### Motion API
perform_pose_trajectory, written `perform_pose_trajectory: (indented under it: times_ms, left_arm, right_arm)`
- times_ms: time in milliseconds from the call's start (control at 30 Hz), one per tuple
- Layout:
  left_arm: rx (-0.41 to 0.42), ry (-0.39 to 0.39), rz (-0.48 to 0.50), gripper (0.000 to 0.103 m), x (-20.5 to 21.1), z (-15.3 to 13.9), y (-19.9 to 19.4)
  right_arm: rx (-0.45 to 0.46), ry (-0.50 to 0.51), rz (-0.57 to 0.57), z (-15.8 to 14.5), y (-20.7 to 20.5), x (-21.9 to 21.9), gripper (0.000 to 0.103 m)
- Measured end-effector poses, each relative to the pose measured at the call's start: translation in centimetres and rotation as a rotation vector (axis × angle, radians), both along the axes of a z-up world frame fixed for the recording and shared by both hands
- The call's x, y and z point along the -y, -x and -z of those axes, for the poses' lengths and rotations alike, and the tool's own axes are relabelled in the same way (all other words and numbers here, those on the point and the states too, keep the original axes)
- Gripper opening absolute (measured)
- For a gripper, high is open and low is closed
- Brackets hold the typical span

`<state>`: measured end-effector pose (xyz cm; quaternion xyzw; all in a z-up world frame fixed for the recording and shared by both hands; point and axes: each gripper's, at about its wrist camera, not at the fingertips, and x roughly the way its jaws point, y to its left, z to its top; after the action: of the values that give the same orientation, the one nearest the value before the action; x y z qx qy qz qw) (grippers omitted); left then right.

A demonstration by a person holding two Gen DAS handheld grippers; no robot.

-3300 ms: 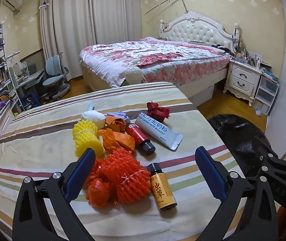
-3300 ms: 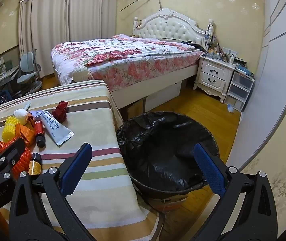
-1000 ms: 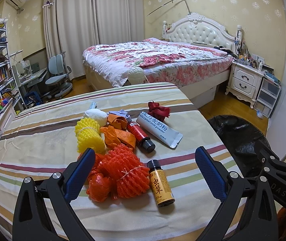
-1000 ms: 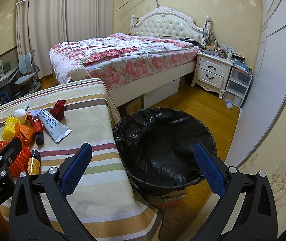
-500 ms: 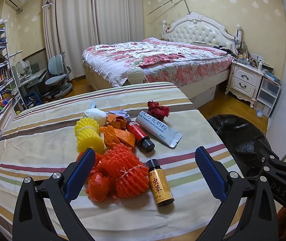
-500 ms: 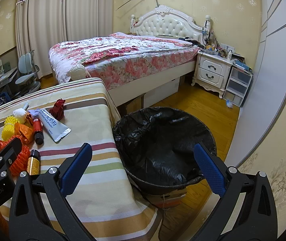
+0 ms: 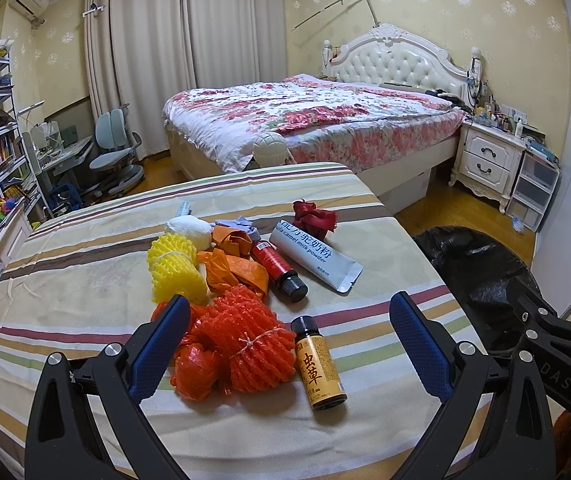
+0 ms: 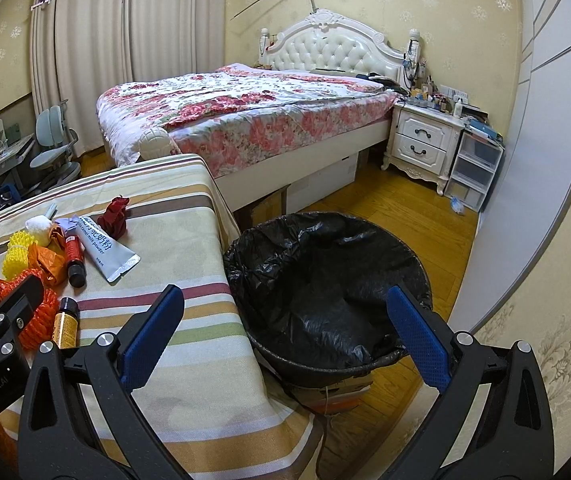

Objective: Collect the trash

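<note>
Trash sits heaped near the front edge of the striped table [image 7: 85, 256]: an orange foam net [image 7: 245, 340], a small brown bottle [image 7: 319, 364] just to its right, a yellow foam net [image 7: 175, 272] behind, then crumpled orange wrappers [image 7: 233, 268], a red bottle [image 7: 277, 266], a white milk powder pouch [image 7: 313, 256] and a dark red scrap [image 7: 313, 218] toward the far edge. Compared with a few seconds ago, the pile lies a little farther from the left gripper [image 7: 285, 344], and nothing has been lifted, so collecting has likely not begun. Its jaws are spread wide, empty, framing the orange net and brown bottle. The right gripper [image 8: 285, 332] hangs over the table's right edge, jaws also spread and empty, facing the black-lined bin [image 8: 325, 280] on the floor just beside the table. Nothing blocks the way to the bin; the bed [image 7: 305, 120] stands well behind.
</note>
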<state>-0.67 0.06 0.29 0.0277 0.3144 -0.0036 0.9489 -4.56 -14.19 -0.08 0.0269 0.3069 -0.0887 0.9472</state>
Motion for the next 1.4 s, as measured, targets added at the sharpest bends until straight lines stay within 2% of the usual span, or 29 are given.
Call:
perform_pose_trajectory:
  times_ms: [267, 667, 800, 900, 1400]
  left_arm:
    - [-0.020, -0.002, -0.013, 0.097, -1.2, 0.9, 0.2]
    - [-0.076, -0.010, -0.106, 0.096, -8.1, 2.3, 1.3]
    - [-0.100, -0.003, -0.129, 0.096, -9.7, 2.9, 1.7]
    - [-0.109, -0.006, -0.131, 0.096, -10.2, 3.2, 1.9]
    - [-0.149, -0.005, -0.105, 0.096, -9.6, 4.0, 0.8]
  right_arm:
    - [-0.007, -0.005, -0.010, 0.5, -0.2, -0.8, 0.099]
    - [-0.039, -0.009, -0.097, 1.5, 0.1, -3.6, 0.098]
    - [-0.053, 0.000, -0.136, 1.3, 0.2, -4.9, 0.088]
    - [-0.073, 0.000, -0.163, 1.5, 0.2, -5.9, 0.085]
    - [-0.109, 0.016, -0.177, 2.0, -0.6, -6.2, 0.085]
